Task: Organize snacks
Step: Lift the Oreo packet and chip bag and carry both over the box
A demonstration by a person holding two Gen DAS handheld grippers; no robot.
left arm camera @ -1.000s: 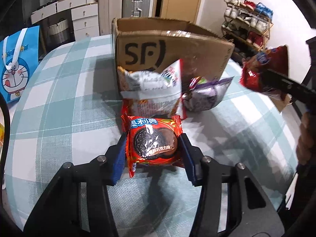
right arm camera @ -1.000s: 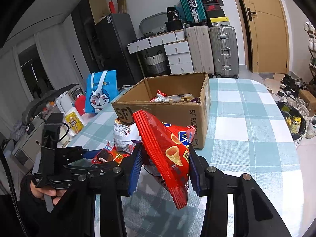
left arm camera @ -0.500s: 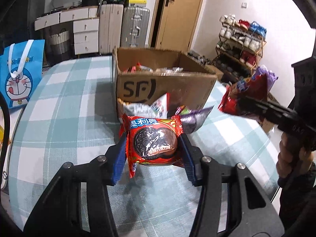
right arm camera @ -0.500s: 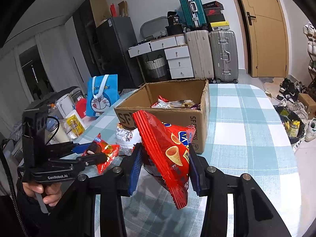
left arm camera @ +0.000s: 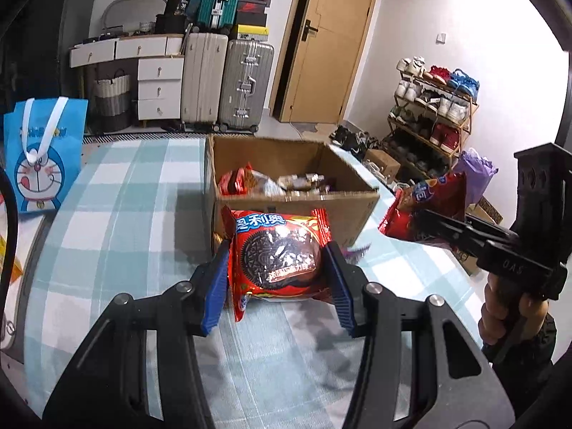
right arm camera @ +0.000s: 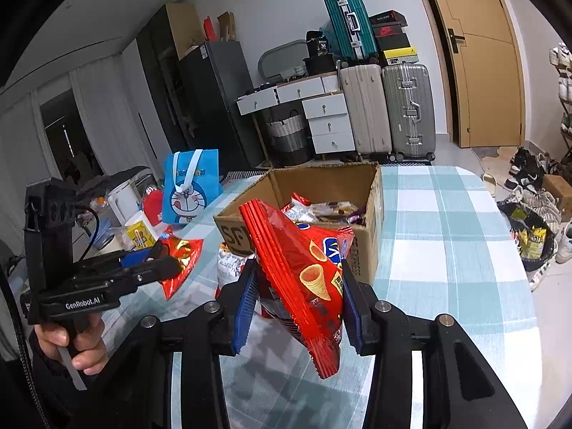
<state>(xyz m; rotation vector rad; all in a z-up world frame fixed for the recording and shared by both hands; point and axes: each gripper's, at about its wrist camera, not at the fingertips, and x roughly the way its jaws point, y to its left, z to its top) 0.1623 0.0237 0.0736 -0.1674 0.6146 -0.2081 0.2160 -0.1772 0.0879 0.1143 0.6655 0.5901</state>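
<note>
A: Snacks first: where are they?

B: The red cookie packet [left arm camera: 277,255] with the dark sandwich cookie printed on it is clamped between the blue pads of the left gripper [left arm camera: 278,268], held in the air above the checked counter [left arm camera: 118,214] and just in front of the cardboard box [left arm camera: 343,211]. The red cone-snack bag [right arm camera: 304,271] hangs tilted in the right gripper [right arm camera: 296,286], pinched at its sides, its lower corner drooping below the fingers.

A: So both grippers are holding something?

B: Yes, each is closed on its own packet. A hand [right arm camera: 77,339] grips the left gripper's handle; another hand [left arm camera: 507,316] grips the right one's.

A: And the box?

B: It is open-topped, stands on the counter, and has several wrapped snacks [left arm camera: 282,182] inside. A white packet [right arm camera: 230,264] lies on the counter against the box's front, partly hidden behind the cone-snack bag.

A: Anything further out?

B: A blue cartoon gift bag [left arm camera: 44,157] stands near the counter's left edge. Behind the counter are suitcases [left arm camera: 245,85], a white drawer unit [left arm camera: 159,89] and a wooden door [left arm camera: 334,43]; a shoe rack [left arm camera: 434,107] lines the right wall.
</note>
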